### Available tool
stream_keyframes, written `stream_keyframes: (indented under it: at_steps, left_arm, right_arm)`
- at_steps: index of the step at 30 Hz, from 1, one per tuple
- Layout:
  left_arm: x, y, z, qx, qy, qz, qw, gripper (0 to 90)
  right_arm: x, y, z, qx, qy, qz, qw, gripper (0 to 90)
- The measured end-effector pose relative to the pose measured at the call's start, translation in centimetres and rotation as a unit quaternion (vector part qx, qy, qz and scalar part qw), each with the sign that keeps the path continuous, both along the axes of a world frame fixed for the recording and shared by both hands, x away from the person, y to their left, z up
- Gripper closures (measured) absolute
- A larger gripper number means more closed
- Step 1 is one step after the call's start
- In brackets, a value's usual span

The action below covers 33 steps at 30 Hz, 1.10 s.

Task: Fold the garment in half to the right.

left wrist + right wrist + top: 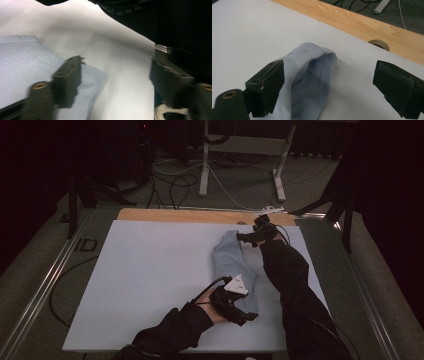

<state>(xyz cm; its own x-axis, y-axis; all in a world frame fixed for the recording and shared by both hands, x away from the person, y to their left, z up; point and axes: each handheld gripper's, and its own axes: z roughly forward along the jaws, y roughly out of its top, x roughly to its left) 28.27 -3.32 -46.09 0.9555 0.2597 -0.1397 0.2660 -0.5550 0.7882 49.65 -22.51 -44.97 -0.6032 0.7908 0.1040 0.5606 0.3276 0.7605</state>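
A pale blue cloth point(234, 270), folded into a long narrow strip, is lying on the white sheet point(150, 280) that covers the worktop, right of the sheet's middle and running from the near side toward the far edge. In the right gripper view the cloth's far end point(312, 75) is standing up in a loop with a mesh lining showing inside. The right gripper point(255, 236) is hovering at that far end with its jaws spread wide, released; one jaw is sitting just beside the cloth's edge and the other is well apart from it over bare sheet. The left gripper point(239, 312) is lying at the near end of the cloth, also released with jaws wide apart; in the left gripper view one jaw is over the cloth's corner point(95, 75), though whether it is touching is unclear through the blur. Beyond the cloth, a strip of bare wood point(352, 20) is showing along the far edge of the worktop, with a round hole point(379, 44) in it beside the sheet.
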Motion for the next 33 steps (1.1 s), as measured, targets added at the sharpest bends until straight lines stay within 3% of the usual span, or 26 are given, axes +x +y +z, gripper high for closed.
stream_keyframes:
  at_steps: [3,5,6,7,9,11,14,19,20,21,22,23,25,28,29,33]
  left_arm:
    - [-0.1,1.1,0.5,-0.018,-0.018,0.005,0.9997,15.2]
    - [-0.1,1.4,0.6,-0.019,-0.018,0.004,0.9996,14.5]
    - [-0.1,2.0,0.7,-0.026,-0.031,0.004,0.9992,8.3]
    - [-0.1,2.0,0.7,-0.026,-0.031,0.004,0.9992,6.3]
    - [0.0,3.3,0.9,-0.044,-0.040,0.020,0.9980,1.6]
    - [0.1,3.8,1.0,-0.049,-0.040,0.028,0.9976,1.1]
    - [0.5,6.0,1.2,-0.065,-0.043,0.052,0.9956,0.9]
    - [0.7,8.3,1.2,-0.063,-0.068,0.073,0.9930,0.6]
    - [0.6,9.5,1.0,-0.064,-0.079,0.090,0.9907,0.6]
    - [0.6,10.2,0.8,-0.068,-0.078,0.094,0.9902,0.6]
    - [0.6,10.9,0.7,-0.078,-0.078,0.096,0.9893,0.6]
    - [0.6,10.9,0.7,-0.078,-0.078,0.096,0.9893,0.6]
    - [0.5,12.7,0.2,-0.076,-0.079,0.115,0.9874,0.6]
    - [0.3,13.9,-0.1,-0.082,-0.083,0.117,0.9863,0.6]
    - [0.1,15.0,-0.5,-0.068,-0.088,0.128,0.9855,0.6]
    - [-0.1,17.0,-1.4,-0.065,-0.082,0.147,0.9836,0.6]
  right_arm:
    - [-0.1,-0.7,0.2,0.005,-0.003,-0.009,0.9999,9.9]
    - [-0.2,-0.9,0.3,0.007,-0.007,-0.011,0.9999,9.9]
    - [-0.3,-1.3,0.5,0.007,-0.010,-0.015,0.9998,10.0]
    - [-0.4,-1.4,0.5,0.009,-0.012,-0.015,0.9998,10.0]
    - [-0.7,-1.5,0.6,0.015,-0.014,-0.009,0.9997,10.1]
    - [-1.0,-1.2,0.6,0.018,-0.011,0.004,0.9998,10.3]
    - [-1.3,-0.7,0.5,0.023,-0.008,0.021,0.9995,10.2]
    - [-1.4,0.5,-0.4,0.022,0.003,0.044,0.9988,10.0]
    - [-1.4,0.6,-0.7,0.024,0.008,0.047,0.9986,10.1]
    - [-1.4,0.8,-0.9,0.024,0.013,0.051,0.9983,10.5]
    - [-1.4,0.9,-1.2,0.023,0.017,0.053,0.9982,13.2]
    - [-1.4,1.0,-1.4,0.022,0.019,0.052,0.9983,15.9]
    - [-1.3,1.2,-1.9,0.024,0.026,0.052,0.9980,24.3]
    - [-1.2,1.6,-2.8,0.015,0.038,0.058,0.9975,31.5]
    - [-1.2,1.7,-3.1,0.011,0.042,0.059,0.9973,32.8]
    - [-1.3,2.0,-4.3,0.003,0.066,0.070,0.9953,44.5]
